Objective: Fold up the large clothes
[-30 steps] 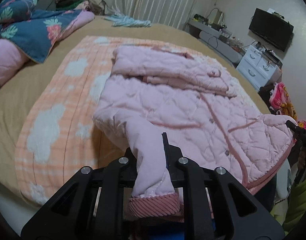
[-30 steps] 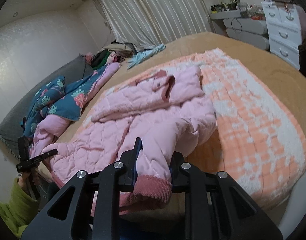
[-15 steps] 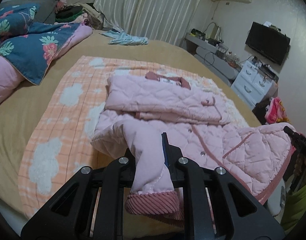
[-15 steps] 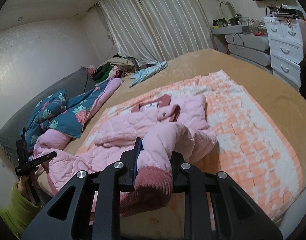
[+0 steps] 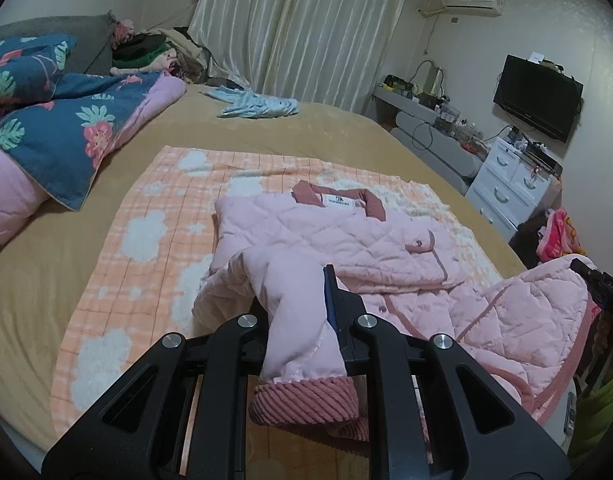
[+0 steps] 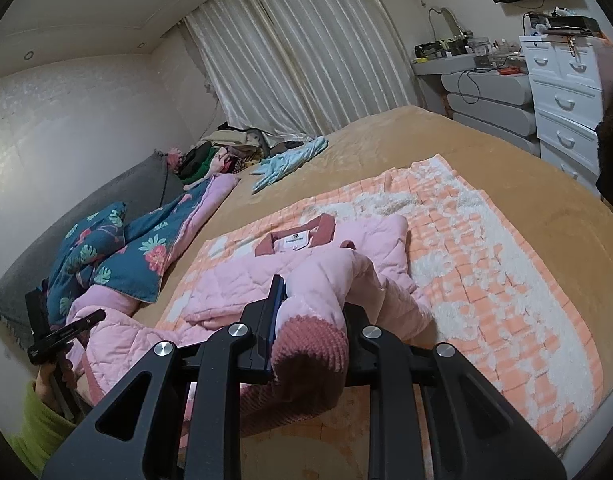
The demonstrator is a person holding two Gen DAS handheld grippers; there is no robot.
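Pink quilted jacket (image 5: 346, 236) lay collar-up on the orange checked blanket (image 5: 146, 216) on the bed (image 5: 46, 264), near end lifted off it. Left tongs (image 5: 302, 308) clenched on one sleeve just above its ribbed cuff (image 5: 306, 400). Right tongs (image 6: 310, 320) clenched on the other sleeve, its cuff (image 6: 306, 344) hanging toward the camera.

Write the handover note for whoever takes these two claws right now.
Left claw: shut on the jacket's lower edge near a ribbed corner.
Right claw: shut on the other ribbed corner.
Jacket: on the checked blanket on the bed, collar at the far end, lower edge raised.
Done: sleeves look folded in.
Left: probably carry the lower edge to the collar, release, smooth.
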